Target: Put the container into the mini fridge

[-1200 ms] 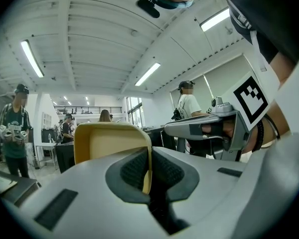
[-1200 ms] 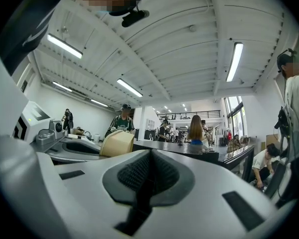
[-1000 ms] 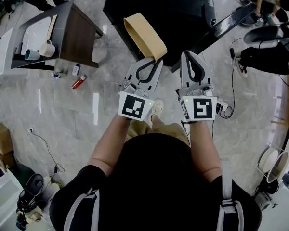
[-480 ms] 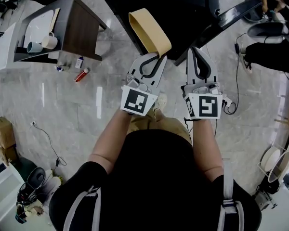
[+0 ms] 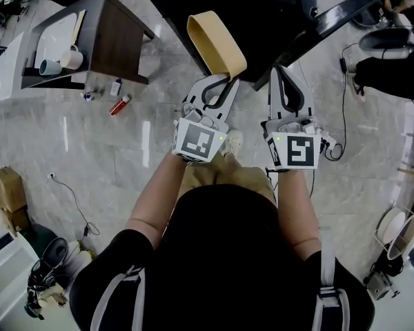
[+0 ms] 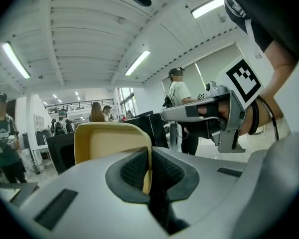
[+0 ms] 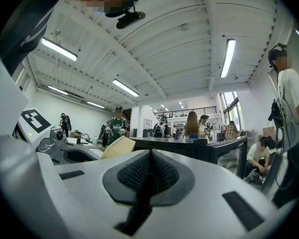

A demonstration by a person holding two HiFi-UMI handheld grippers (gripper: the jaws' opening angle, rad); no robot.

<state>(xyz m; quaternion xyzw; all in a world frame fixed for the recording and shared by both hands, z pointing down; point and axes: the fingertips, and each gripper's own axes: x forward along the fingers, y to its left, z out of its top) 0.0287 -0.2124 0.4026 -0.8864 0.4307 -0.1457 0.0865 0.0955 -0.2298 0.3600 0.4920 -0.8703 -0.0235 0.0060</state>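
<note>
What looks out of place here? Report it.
A red item lies on the floor beside the side table, near a small white bottle. Otherwise nothing odd: the left gripper holds the container by its wall.

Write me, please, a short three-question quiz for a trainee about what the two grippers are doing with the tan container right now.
1. True or false: the right gripper is clamped on the tan plastic container.
2. Which part of the tan plastic container is pinched in the left gripper?
A. its side wall at the rim
B. a lid
C. a handle
3. Short answer: is the container already inside the black mini fridge?

Key
1. False. Its jaws are shut on nothing.
2. A.
3. No. It is held up in the air in front of the fridge.
</note>
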